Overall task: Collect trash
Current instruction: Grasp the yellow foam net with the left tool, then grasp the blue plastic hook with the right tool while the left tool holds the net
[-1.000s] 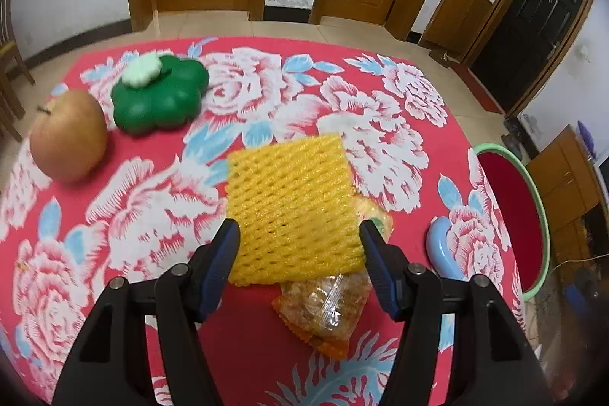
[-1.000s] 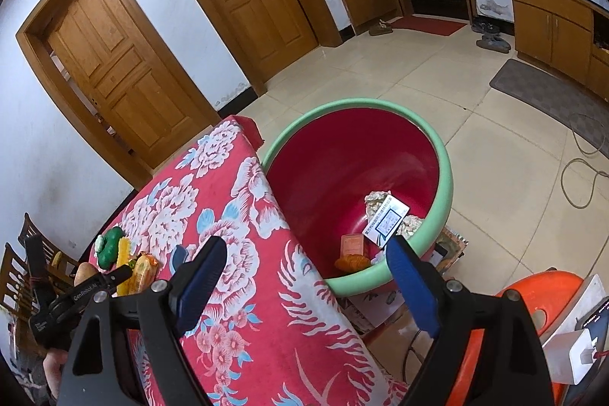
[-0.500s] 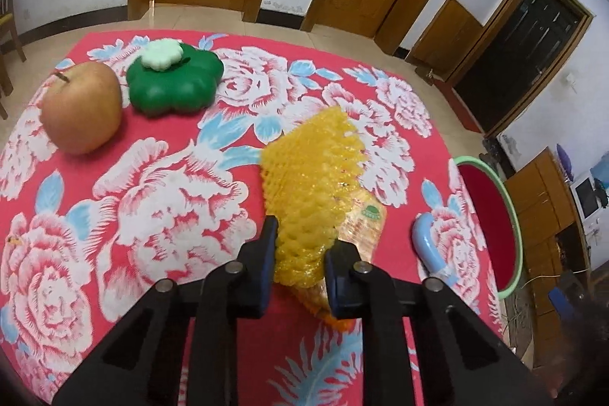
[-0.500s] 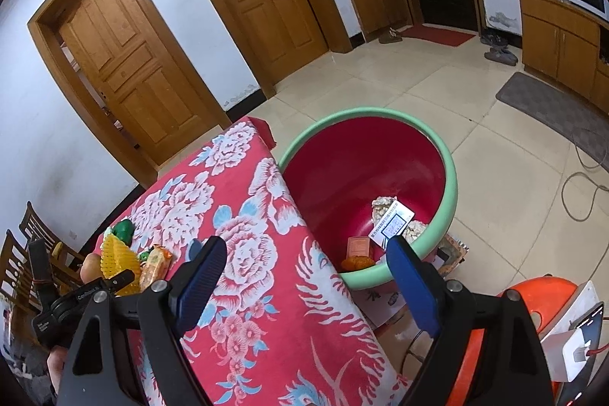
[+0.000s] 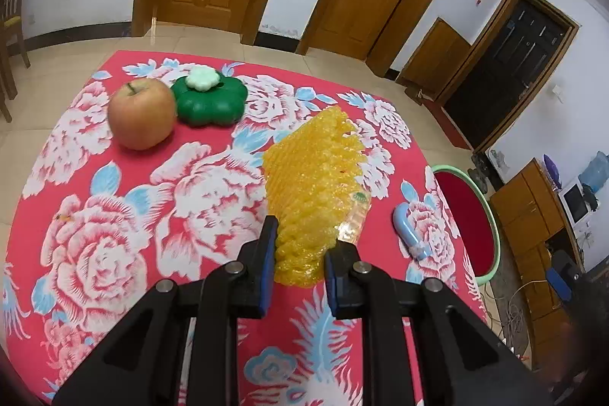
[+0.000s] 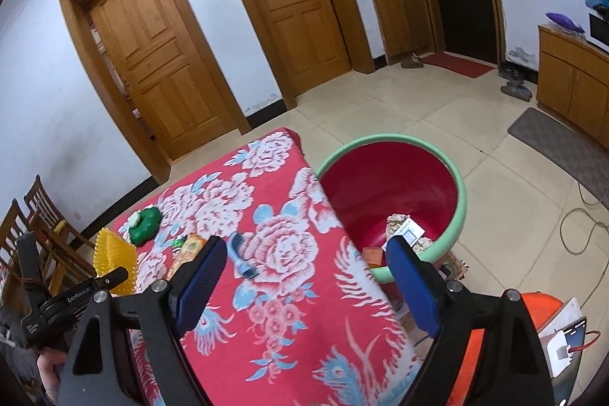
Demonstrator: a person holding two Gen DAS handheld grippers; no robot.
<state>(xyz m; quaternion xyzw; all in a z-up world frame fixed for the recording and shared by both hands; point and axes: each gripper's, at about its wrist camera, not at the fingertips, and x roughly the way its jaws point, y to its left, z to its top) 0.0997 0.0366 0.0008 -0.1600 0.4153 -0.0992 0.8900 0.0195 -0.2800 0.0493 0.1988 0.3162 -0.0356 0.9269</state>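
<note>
Table (image 5: 125, 242): covered in a red cloth printed with white and blue flowers; it is the landmark for every other place here.
Basin (image 6: 460, 193): red inside with a green rim, on the floor just beside the table's right edge. The right wrist view looks down into it and shows paper and packet scraps on its bottom; the left wrist view shows only a slice of rim and wall.
Right gripper (image 6: 304, 273): fingers spread wide with nothing between them, hanging over the table's near right corner.
Left gripper (image 5: 300, 253): pinching the near end of the foam net; the right wrist view shows it raised off the table at the left.
Foam net (image 5: 312, 181): yellow mesh sleeve, bunched, lifted above the table's middle.
Apple (image 5: 141, 113): far left of the table, left wrist view only.
Green flower-shaped container (image 5: 207, 99): touching the apple.
Snack packet (image 6: 186, 250): flat on the table; mostly hidden under the net in the left wrist view.
Blue object (image 5: 409, 231): near the table's right edge.
</note>
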